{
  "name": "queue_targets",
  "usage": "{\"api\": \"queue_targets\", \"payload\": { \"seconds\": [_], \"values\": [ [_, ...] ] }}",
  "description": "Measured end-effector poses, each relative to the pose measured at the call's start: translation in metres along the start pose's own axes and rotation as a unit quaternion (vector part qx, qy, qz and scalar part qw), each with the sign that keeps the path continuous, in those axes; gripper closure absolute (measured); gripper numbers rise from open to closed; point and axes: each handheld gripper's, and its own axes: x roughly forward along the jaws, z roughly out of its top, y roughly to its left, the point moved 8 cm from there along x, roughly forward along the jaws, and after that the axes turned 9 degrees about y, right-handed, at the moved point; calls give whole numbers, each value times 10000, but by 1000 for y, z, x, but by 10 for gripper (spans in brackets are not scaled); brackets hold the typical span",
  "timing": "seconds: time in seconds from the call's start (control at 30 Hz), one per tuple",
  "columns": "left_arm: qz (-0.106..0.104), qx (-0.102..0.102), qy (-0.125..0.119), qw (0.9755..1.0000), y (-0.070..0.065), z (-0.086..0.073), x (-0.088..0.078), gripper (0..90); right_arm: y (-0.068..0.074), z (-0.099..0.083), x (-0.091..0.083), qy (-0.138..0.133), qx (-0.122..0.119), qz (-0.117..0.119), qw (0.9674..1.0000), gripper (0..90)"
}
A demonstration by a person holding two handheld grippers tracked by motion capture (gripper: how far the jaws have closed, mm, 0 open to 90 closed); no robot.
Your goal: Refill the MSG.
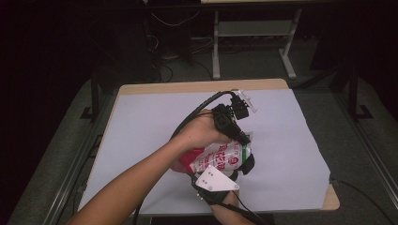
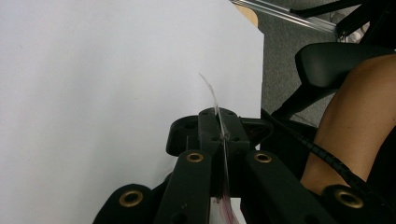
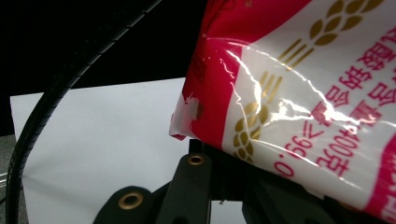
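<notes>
bag (image 1: 217, 157): soft, slippery, crinkly | both hand-held grippers, left (image 1: 237, 133) and right (image 1: 234, 174), pinch its ends above the table (image 1: 141, 122) | hold the flat end seams

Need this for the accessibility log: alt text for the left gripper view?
The left gripper has its black fingers shut on a thin clear edge of the plastic bag, which sticks up between them. Behind lies the white table cover; a person's forearm is at right.
</notes>
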Motion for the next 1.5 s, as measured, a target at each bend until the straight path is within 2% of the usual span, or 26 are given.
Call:
{"api": "queue_targets", "payload": {
  "seconds": [1.5],
  "values": [
    [-32, 35, 91, 9999, 0, 1, 4, 899, 1, 0, 0, -7, 9, -46, 10000, 900]
  ]
}}
